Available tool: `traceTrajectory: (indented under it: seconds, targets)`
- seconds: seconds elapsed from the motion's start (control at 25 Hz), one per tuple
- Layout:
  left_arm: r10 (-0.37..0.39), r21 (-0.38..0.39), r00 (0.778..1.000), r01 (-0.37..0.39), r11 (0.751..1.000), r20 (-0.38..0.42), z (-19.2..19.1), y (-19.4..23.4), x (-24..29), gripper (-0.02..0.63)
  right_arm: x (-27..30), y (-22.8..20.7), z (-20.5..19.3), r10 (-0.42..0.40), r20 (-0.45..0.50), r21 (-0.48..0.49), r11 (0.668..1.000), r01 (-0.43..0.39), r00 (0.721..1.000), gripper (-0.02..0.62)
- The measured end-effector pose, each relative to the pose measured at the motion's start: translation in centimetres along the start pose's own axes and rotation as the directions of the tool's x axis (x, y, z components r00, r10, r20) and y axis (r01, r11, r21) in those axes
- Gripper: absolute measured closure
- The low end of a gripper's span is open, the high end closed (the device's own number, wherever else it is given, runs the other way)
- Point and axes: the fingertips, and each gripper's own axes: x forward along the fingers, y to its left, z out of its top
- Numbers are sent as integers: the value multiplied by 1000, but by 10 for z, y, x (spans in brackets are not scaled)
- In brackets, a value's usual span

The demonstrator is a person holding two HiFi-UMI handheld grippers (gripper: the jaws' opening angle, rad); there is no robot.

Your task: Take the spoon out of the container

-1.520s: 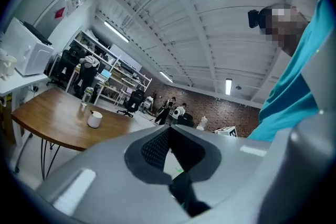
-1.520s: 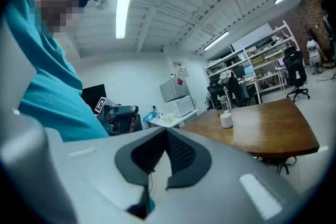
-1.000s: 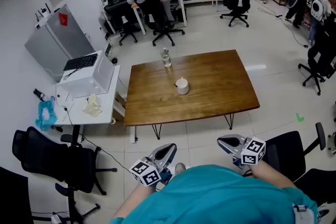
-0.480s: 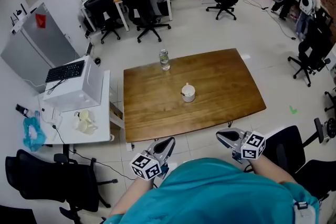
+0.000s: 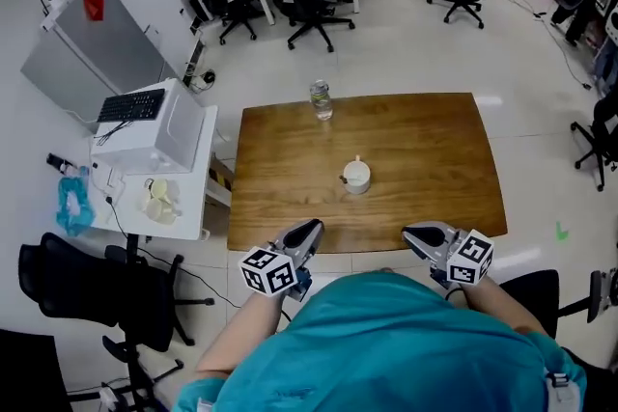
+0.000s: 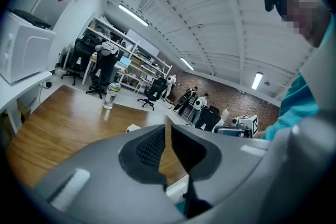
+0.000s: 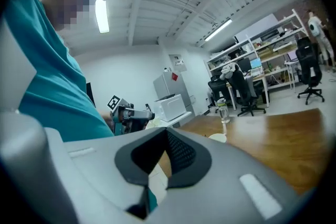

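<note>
A white cup-like container (image 5: 356, 177) stands near the middle of the brown wooden table (image 5: 425, 159), and a spoon handle (image 5: 356, 161) sticks up out of it. My left gripper (image 5: 311, 229) hovers over the table's near edge, left of the container and well short of it. Its jaws are opening, with a thin slit and nothing between them (image 6: 167, 131). My right gripper (image 5: 415, 233) is at the same edge to the right, shut and empty (image 7: 167, 132). The container (image 6: 132, 127) shows small beyond the left jaws, and the container (image 7: 217, 137) also lies ahead of the right ones.
A clear water bottle (image 5: 321, 99) stands at the table's far edge. A white side desk (image 5: 183, 207) with a printer (image 5: 154, 125) is left of the table. Black office chairs (image 5: 106, 294) stand at the left and behind the table.
The view has closed in on the table. Both grippers, earlier over the floor in front of it, now reach its near edge. The container and bottle have not moved.
</note>
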Motion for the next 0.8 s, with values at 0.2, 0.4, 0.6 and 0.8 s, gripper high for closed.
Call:
traceTrajectory:
  seconds: [0.2, 0.4, 0.6, 0.8]
  targets:
    - [119, -176, 987, -136, 975, -104, -29, 40, 81, 520, -21, -74, 16, 91, -15, -17, 996, -91, 996, 594]
    - [114, -378, 968, -195, 905, -226, -61, 110, 127, 418, -6, -107, 9, 104, -1, 6, 995, -104, 995, 594]
    - [67, -479, 946, -221, 849, -319, -79, 173, 173, 377, 12, -135, 9, 14, -15, 42, 999, -13, 1000, 594]
    - [21, -516, 904, -263, 815, -427, -98, 217, 198, 362, 31, -143, 11, -89, -15, 74, 993, 89, 996, 594]
